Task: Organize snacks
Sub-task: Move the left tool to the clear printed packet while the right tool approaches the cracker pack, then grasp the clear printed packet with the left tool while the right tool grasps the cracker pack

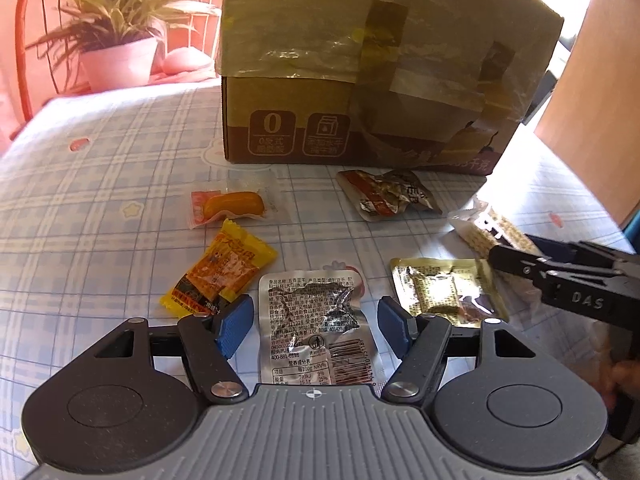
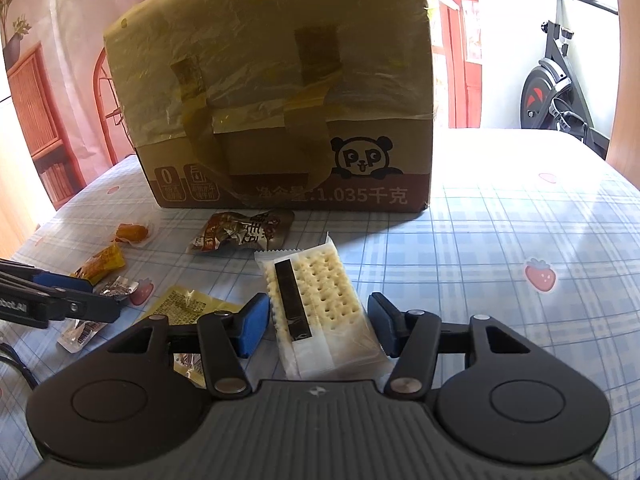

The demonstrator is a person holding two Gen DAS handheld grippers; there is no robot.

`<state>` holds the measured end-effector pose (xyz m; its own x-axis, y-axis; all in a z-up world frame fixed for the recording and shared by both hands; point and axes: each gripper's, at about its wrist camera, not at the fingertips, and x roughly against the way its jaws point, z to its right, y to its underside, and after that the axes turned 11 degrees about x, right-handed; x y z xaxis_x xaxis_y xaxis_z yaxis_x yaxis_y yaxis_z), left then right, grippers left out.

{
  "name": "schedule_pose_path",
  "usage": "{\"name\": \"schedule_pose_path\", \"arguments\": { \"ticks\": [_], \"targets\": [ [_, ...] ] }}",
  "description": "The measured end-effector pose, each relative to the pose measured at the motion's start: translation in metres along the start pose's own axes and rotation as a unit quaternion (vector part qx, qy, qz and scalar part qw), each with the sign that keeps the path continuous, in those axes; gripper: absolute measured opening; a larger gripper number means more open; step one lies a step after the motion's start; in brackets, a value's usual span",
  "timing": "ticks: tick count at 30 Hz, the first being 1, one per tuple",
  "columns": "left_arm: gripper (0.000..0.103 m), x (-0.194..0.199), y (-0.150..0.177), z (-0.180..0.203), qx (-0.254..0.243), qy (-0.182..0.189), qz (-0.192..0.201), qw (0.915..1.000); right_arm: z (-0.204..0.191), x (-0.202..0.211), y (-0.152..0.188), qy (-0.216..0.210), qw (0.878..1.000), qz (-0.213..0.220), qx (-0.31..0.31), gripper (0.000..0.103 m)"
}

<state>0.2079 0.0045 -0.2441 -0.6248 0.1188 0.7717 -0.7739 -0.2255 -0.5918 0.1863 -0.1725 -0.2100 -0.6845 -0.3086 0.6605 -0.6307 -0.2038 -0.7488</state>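
Blue pads face each other on both tools, and both sets of jaws stand wide apart. The left gripper (image 1: 316,326) hovers low over a silver foil packet (image 1: 316,320) that lies flat on the checked tablecloth (image 1: 100,200), the packet sitting in the gap between the pads without either pad touching it. Just to its left lies a yellow wrapped snack (image 1: 220,276); further back is an orange snack in a clear wrapper (image 1: 232,206). To the right of the silver packet is a gold packet (image 1: 444,290), and behind that a crumpled red and brown packet (image 1: 390,194) near the foot of the taped cardboard box (image 1: 360,80).

The right gripper (image 2: 316,326) straddles a clear pack of crackers (image 2: 320,308), which lies on the cloth with 1 dark strip along its length. The pads sit on either side of the pack, close to it but not squeezing it. In the left wrist view this same tool reaches in from the right edge over the cracker pack. The box stands behind all 6 snacks, its flaps taped down, a panda printed on its front. A potted plant (image 1: 116,40) is beyond the table's far left corner, and an exercise bike (image 2: 560,80) stands off to the right.
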Motion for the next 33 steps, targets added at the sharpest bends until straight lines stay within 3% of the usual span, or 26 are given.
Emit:
{"name": "schedule_pose_path", "arguments": {
  "ticks": [2, 4, 7, 20, 24, 27, 31, 33],
  "targets": [
    [0.070, 0.000, 0.002, 0.003, -0.009, -0.011, 0.005, 0.9999, 0.000, 0.000, 0.000, -0.001, 1.000, 0.000, -0.002, 0.058],
    [0.062, 0.002, 0.003, 0.002, -0.008, -0.019, 0.009, 0.9997, 0.000, 0.000, 0.000, -0.001, 1.000, 0.001, -0.003, 0.058],
    [0.060, 0.006, 0.002, -0.005, 0.010, -0.001, 0.008, 0.9999, 0.001, 0.000, 0.000, -0.003, 1.000, 0.002, -0.007, 0.058],
    [0.051, 0.018, 0.011, -0.002, -0.010, 0.014, 0.025, 0.9995, 0.002, 0.000, 0.000, -0.005, 1.000, 0.004, -0.011, 0.057],
    [0.042, 0.019, 0.011, -0.001, -0.013, 0.024, 0.027, 0.9993, 0.002, 0.000, 0.000, -0.005, 1.000, 0.004, -0.012, 0.057],
    [0.043, 0.017, 0.012, -0.001, -0.016, 0.023, 0.025, 0.9993, 0.002, 0.001, 0.000, -0.006, 1.000, 0.004, -0.013, 0.057],
    [0.062, 0.013, 0.011, -0.002, -0.010, 0.006, 0.011, 0.9999, 0.003, 0.001, 0.000, -0.006, 1.000, 0.004, -0.014, 0.057],
    [0.062, 0.014, 0.011, -0.005, -0.002, 0.008, 0.008, 0.9999, 0.003, 0.001, 0.000, -0.007, 1.000, 0.004, -0.014, 0.057]
  ]
}}
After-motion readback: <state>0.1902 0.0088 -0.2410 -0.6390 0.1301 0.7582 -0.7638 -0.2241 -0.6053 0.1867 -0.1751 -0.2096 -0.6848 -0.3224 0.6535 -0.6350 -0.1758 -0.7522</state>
